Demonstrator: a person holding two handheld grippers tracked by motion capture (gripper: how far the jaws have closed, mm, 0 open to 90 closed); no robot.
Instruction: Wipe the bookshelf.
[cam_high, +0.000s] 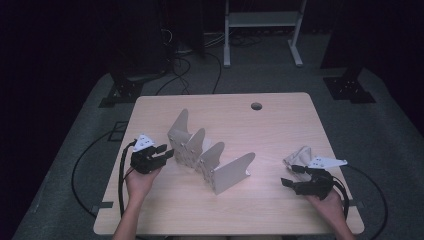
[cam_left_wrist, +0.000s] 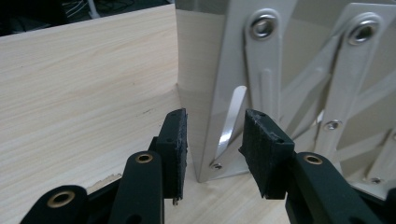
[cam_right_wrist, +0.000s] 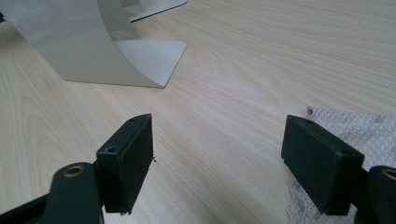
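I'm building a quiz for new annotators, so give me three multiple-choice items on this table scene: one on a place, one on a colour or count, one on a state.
1. Where does the cloth lie?
A. beside the right gripper
B. under the rack
C. by the table's round hole

2. What colour is the expanding metal rack?
A. red
B. off-white
C. blue

3. How do the left gripper's jaws stand?
A. clamped on the cloth
B. fully shut on nothing
C. apart, either side of the rack's end panel edge

Answers: 1 A, the cloth sits at the right gripper's jaw in its own view. 2 B, every panel is pale cream. 3 C, gaps show between pads and panel.
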